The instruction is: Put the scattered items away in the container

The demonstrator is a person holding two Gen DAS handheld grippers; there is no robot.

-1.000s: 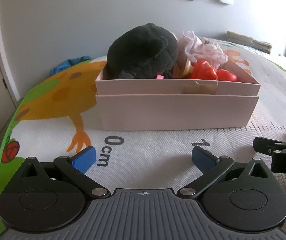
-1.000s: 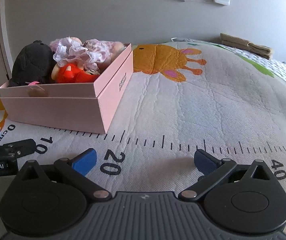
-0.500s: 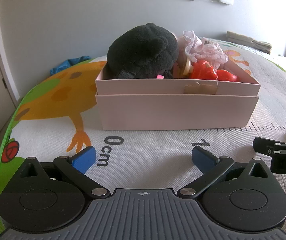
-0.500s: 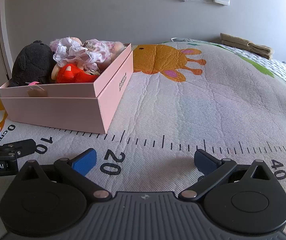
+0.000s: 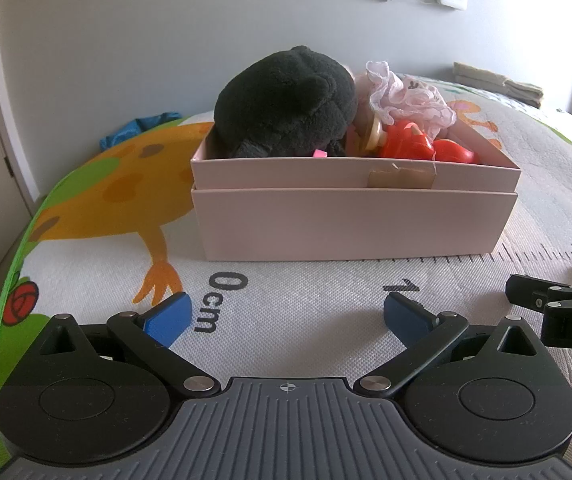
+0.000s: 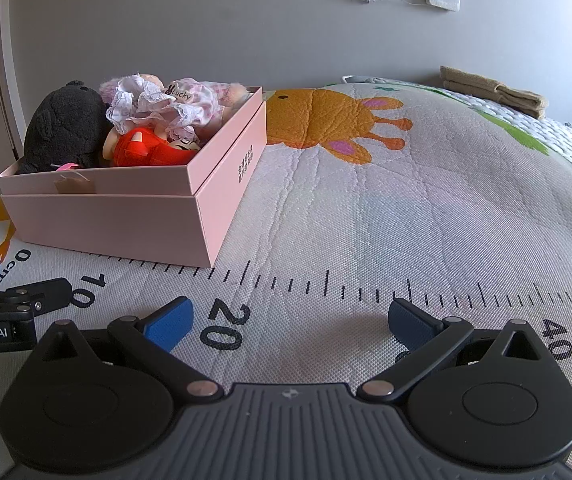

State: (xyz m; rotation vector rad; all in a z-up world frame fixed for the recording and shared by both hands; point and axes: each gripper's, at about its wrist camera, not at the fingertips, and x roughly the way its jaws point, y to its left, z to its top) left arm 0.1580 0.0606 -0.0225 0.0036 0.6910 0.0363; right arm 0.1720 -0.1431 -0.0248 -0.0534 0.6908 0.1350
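A quilted, cartoon-printed play mat carries a smooth pink cardboard box packed with a fuzzy black plush, a lacy doll and a glossy red toy. Both left tongs and right tongs gape wide, empty.

A cartoon-printed ruler mat carries a pink box and folded tan cloth.

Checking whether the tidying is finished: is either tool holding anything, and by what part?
Nothing is held. The left tool and right tool are both open and empty above the mat; the toys lie in the pink box.
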